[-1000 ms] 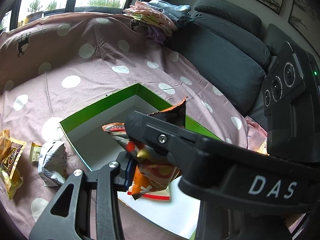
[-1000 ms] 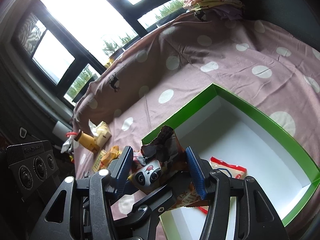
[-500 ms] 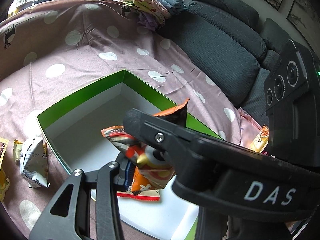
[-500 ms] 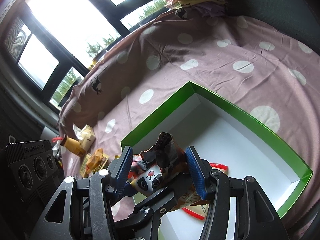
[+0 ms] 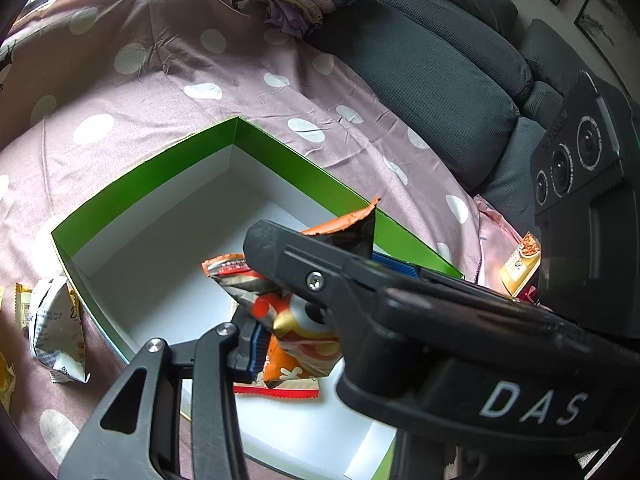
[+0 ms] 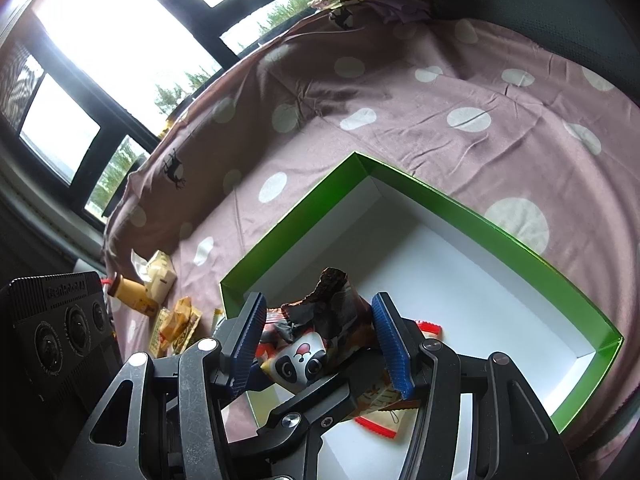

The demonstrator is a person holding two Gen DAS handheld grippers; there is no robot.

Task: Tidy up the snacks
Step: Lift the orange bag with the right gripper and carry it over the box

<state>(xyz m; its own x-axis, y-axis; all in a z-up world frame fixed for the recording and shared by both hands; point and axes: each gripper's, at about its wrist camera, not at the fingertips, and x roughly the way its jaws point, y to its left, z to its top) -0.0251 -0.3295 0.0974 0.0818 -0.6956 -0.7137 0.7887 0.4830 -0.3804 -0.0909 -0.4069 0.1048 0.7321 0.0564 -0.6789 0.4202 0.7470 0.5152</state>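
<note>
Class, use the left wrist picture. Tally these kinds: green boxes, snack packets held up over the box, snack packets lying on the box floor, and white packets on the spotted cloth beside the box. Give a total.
Green box: 1
Held over the box, the panda packet: 1
Lying on the box floor, the red-edged packet: 1
White packet on the cloth: 1
Total: 4

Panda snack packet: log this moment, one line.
panda snack packet | between right gripper fingers | above green box | red-edged packet inside box
</note>
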